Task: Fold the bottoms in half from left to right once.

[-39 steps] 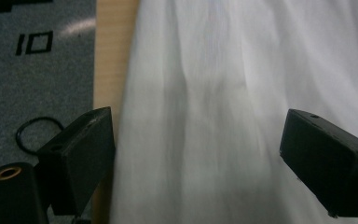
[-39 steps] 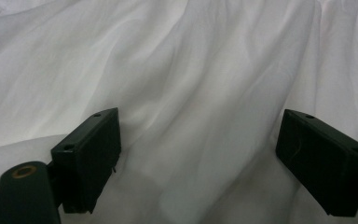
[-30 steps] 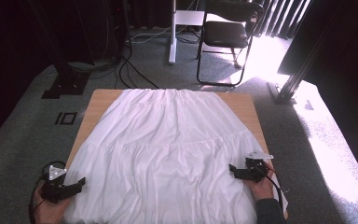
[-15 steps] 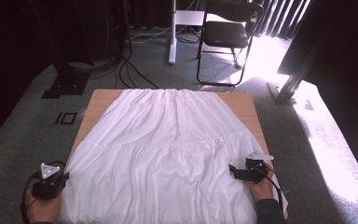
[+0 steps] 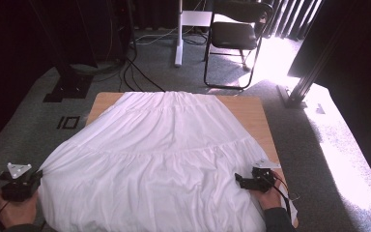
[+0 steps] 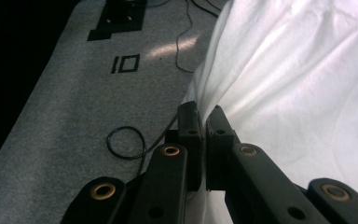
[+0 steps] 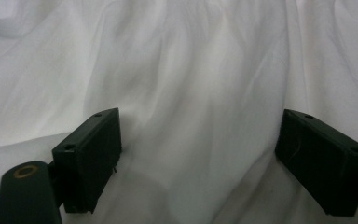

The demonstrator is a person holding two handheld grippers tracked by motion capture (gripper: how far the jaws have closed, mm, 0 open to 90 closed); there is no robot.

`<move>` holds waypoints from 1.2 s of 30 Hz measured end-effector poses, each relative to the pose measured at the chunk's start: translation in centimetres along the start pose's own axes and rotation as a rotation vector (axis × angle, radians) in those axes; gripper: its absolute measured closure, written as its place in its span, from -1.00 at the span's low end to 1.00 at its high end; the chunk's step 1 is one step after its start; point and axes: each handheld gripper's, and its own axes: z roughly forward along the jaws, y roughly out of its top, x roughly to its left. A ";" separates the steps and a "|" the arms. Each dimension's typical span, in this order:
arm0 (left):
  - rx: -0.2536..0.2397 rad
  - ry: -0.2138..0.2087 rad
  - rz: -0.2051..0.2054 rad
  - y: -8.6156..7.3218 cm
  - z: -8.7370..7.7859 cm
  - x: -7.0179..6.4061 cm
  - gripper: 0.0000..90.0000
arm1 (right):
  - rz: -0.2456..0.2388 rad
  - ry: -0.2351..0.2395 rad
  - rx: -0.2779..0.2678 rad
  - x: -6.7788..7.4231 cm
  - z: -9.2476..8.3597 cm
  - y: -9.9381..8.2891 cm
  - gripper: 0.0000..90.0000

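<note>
Grey carpet all round, with one wooden table (image 5: 256,108) in the middle and one black folding chair (image 5: 236,36) behind it in the sun. From the high view, one white skirt (image 5: 164,159) is spread flat over nearly the whole table, its near hem hanging off the near edge. No labels or writing I can read, just two black square marks (image 5: 68,122) on the floor. Left hand-held gripper (image 5: 34,180) is off the table's left near corner, right hand-held gripper (image 5: 239,181) sits on the cloth near the right near corner

Left gripper view: jaws just clamped down, pinching the skirt's edge (image 6: 207,109), one loop of black cable (image 6: 126,142) on the carpet

Right gripper view: jaws wide apart, cloth (image 7: 196,116) between them, not pinched
</note>
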 end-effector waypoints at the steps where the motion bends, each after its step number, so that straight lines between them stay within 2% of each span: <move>1: -0.009 -0.016 -0.008 0.1 -0.3 0.0 0.97 | 0.000 0.002 0.000 0.2 0.0 0.0 -0.69; 2: -0.009 -0.016 -0.008 0.1 -0.3 0.0 0.97 | -0.004 0.005 0.000 0.4 0.0 0.0 -0.70; 3: -0.037 -0.061 0.001 0.6 -1.1 -0.7 0.97 | -0.009 0.006 0.001 0.7 0.0 0.0 -0.69; 6: -0.082 -0.138 0.008 1.7 -2.2 -1.8 0.97 | -0.014 0.011 0.000 0.9 0.1 0.0 -0.69; 10: -0.137 -0.259 0.054 3.6 -3.6 -4.3 0.97 | -0.012 0.013 0.000 0.9 0.0 0.0 -0.69; 11: -0.137 -0.259 0.054 3.6 -3.6 -4.3 0.97 | -0.011 0.013 0.000 0.9 0.1 0.0 -0.69; 12: -0.163 -0.324 0.092 4.6 -4.2 -5.9 0.97 | -0.012 0.013 0.000 0.9 0.1 0.0 -0.69; 13: -0.163 -0.324 0.092 4.6 -4.2 -5.9 0.97 | -0.012 0.013 0.000 0.9 0.1 0.0 -0.69; 14: -0.182 -0.393 0.120 5.6 -4.6 -7.7 0.97 | -0.012 0.013 0.000 0.9 0.1 0.0 -0.69; 15: -0.182 -0.393 0.120 5.6 -4.6 -7.7 0.97 | -0.012 0.013 0.000 0.9 0.0 0.0 -0.69; 16: -0.197 -0.468 0.164 6.6 -4.8 -10.0 0.97 | -0.012 0.013 0.000 0.9 0.1 0.0 -0.69; 19: -0.210 -0.574 0.191 7.7 -4.7 -12.9 0.97 | -0.012 0.013 0.001 0.9 0.0 0.0 -0.69; 20: -0.210 -0.574 0.191 7.7 -4.7 -12.9 0.97 | -0.012 0.013 0.000 0.9 0.1 0.0 -0.69; 21: -0.220 -0.658 0.208 8.5 -4.4 -15.1 0.97 | -0.012 0.013 0.000 0.9 0.1 0.0 -0.69; 24: -0.227 -0.741 0.276 9.8 -4.1 -19.0 0.97 | -0.011 0.013 0.000 0.9 0.1 0.0 -0.69; 27: -0.235 -0.799 0.333 10.8 -3.8 -22.3 0.97 | -0.011 0.013 0.000 0.9 0.1 0.0 -0.69; 28: -0.235 -0.799 0.333 10.8 -3.8 -22.3 0.97 | -0.011 0.013 0.000 0.9 0.1 0.0 -0.69; 29: -0.241 -0.799 0.404 11.4 -3.9 -25.0 0.97 | -0.010 0.013 0.000 0.9 0.1 0.0 -0.69; 30: -0.245 -0.803 0.448 11.7 -3.9 -26.8 0.97 | -0.011 0.013 0.000 0.9 0.1 0.0 -0.69; 31: -0.246 -0.815 0.465 11.8 -3.8 -27.8 0.97 | -0.010 0.013 0.000 0.9 0.1 0.0 -0.69; 32: -0.246 -0.815 0.465 11.8 -3.8 -27.8 0.97 | -0.011 0.013 0.000 0.9 0.0 0.0 -0.69; 33: -0.235 -0.862 0.515 12.0 -3.6 -30.4 0.97 | -0.012 0.012 0.001 0.9 0.0 0.0 -0.69; 36: -0.230 -0.932 0.571 12.2 -3.5 -34.1 0.97 | -0.011 0.012 0.001 0.9 0.0 0.0 -0.69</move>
